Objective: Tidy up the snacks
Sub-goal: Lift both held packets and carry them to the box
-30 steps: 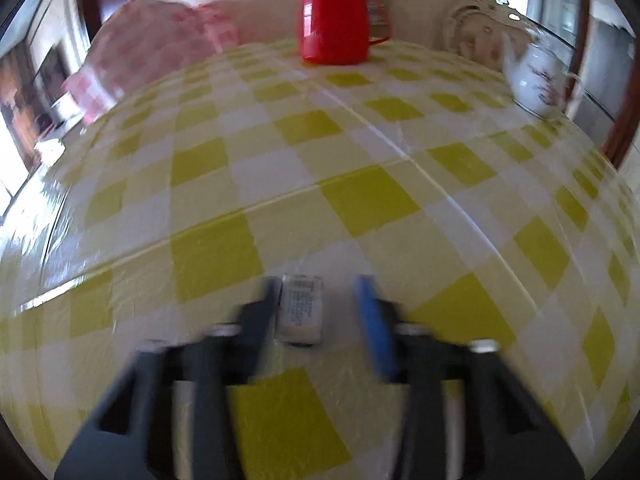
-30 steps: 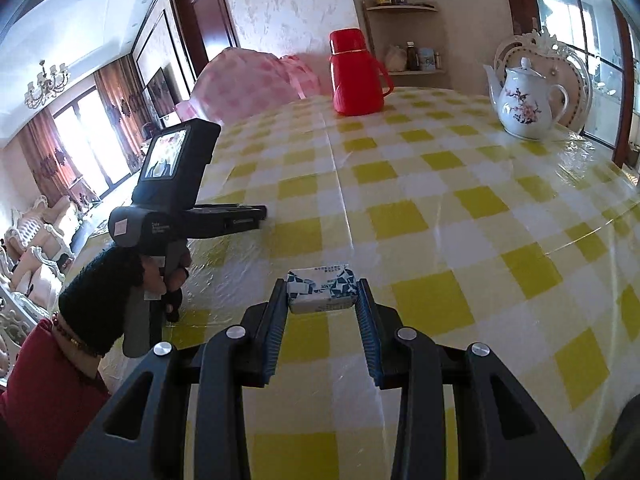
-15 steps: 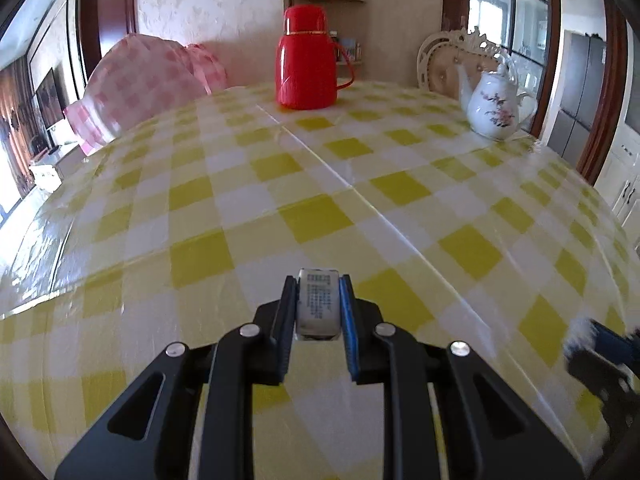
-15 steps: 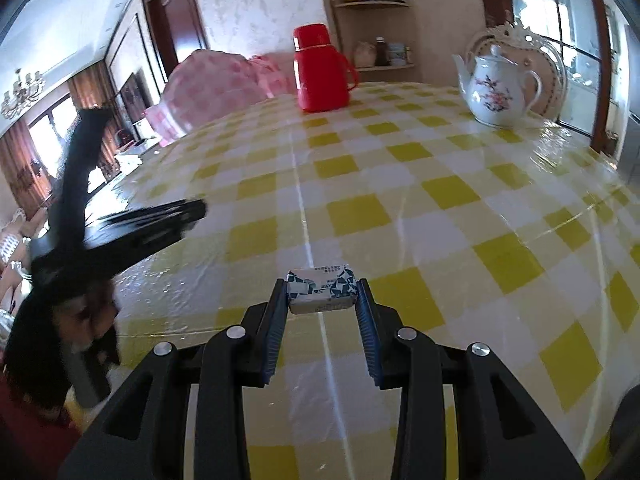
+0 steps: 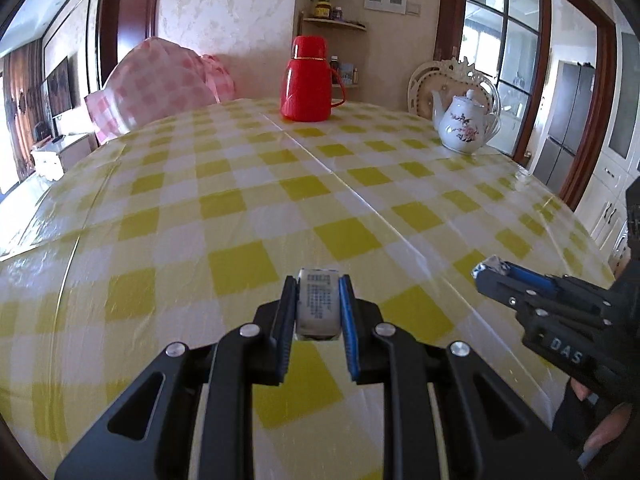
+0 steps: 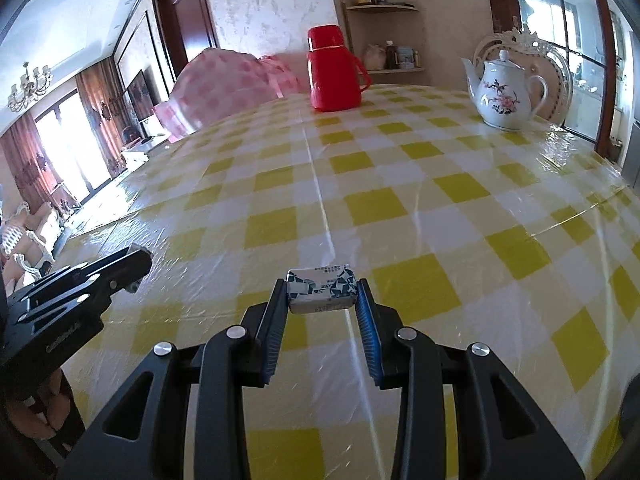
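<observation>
My left gripper (image 5: 318, 292) is shut on a small white snack packet with grey print (image 5: 318, 304), held above the yellow checked tablecloth (image 5: 248, 208). My right gripper (image 6: 322, 292) is shut on a blue and white snack packet (image 6: 322, 290), held crosswise between its fingers. In the left wrist view the right gripper (image 5: 486, 274) shows at the right edge with its packet's end sticking out. In the right wrist view the left gripper (image 6: 136, 266) shows at the left edge.
A red thermos jug (image 5: 306, 80) stands at the far side of the table. A white flowered teapot (image 5: 464, 126) stands at the far right. A pink checked cover (image 5: 156, 84) lies beyond the table's far left edge.
The left gripper closed on the white packet and lifted it off the cloth. Both grippers have drawn nearer each other, each holding its packet.
</observation>
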Motion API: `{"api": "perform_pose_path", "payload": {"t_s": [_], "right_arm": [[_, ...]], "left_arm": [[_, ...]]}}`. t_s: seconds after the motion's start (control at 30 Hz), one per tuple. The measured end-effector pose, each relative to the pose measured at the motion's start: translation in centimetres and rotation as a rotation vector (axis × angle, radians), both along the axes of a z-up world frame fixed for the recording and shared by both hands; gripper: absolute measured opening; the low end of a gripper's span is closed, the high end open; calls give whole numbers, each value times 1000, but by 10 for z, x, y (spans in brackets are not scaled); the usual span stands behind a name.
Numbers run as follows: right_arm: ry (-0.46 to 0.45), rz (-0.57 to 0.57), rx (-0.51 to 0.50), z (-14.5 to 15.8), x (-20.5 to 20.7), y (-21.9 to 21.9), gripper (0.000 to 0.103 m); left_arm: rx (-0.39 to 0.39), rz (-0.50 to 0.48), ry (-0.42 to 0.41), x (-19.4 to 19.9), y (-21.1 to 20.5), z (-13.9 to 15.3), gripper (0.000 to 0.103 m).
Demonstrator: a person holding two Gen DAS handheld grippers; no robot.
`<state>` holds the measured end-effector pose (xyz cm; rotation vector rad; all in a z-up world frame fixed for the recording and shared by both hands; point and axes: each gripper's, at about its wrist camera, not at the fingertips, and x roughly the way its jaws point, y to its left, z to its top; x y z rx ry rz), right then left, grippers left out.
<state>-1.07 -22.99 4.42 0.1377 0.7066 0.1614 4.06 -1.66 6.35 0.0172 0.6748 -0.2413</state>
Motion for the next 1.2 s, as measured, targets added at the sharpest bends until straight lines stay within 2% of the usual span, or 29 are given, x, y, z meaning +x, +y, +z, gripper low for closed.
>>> {"api": "perform_pose_path", "payload": {"t_s": [0.33, 0.7, 1.2], "right_arm": [[-14, 27, 43, 3, -43, 12, 34], [-33, 57, 145, 9, -104, 23, 34], [-38, 156, 101, 15, -152, 74, 34]], "left_arm": [[-3, 19, -2, -46, 4, -5, 21], [11, 32, -34, -99, 13, -2, 21], [52, 50, -60, -155, 44, 3, 21]]}}
